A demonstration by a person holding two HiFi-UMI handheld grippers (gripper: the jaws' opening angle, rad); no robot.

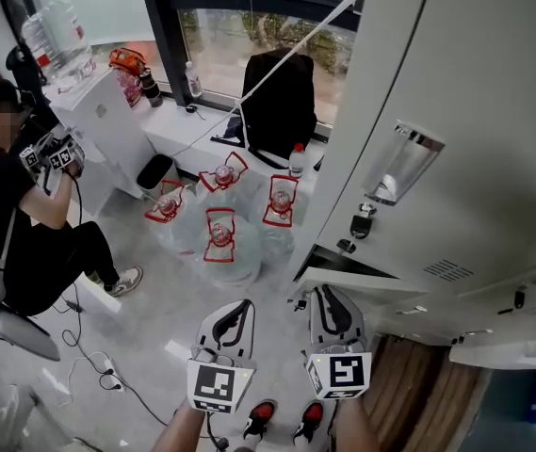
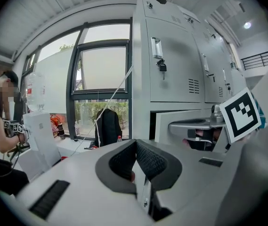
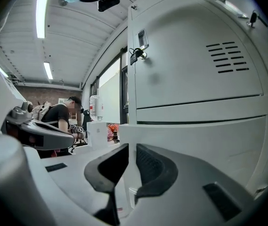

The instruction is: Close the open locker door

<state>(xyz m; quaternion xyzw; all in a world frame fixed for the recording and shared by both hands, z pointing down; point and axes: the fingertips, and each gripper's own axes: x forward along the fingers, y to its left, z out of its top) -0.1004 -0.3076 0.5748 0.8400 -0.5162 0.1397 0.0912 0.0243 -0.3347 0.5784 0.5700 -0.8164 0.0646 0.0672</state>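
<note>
Locker door (image 1: 366,280) sits in the lower row of the grey lockers on your right, below the closed upper door whose key (image 1: 363,222) hangs from its lock. It stands ajar. From the head view you look down on its top edge, which runs level and roughly left to right, with a dark gap between it and the locker frame. The gap shows at the end nearer the window, and the door's outer face is turned toward you. Your right gripper (image 1: 329,293) is low in front of that face, close to the free end and pointing straight at it. Its jaws are drawn almost together, leaving only a thin slit filled by the door's white surface beyond. I can't tell whether the tips touch the panel. Your left gripper (image 1: 242,303) is just beside the right one, off the door on the window side, with its jaws closed tip to tip and nothing between them. Large water bottles (image 1: 221,238) stand on the floor ahead, a black backpack (image 1: 282,102) rests on the window ledge, and a seated person (image 1: 18,215) is well off to your left.
</note>
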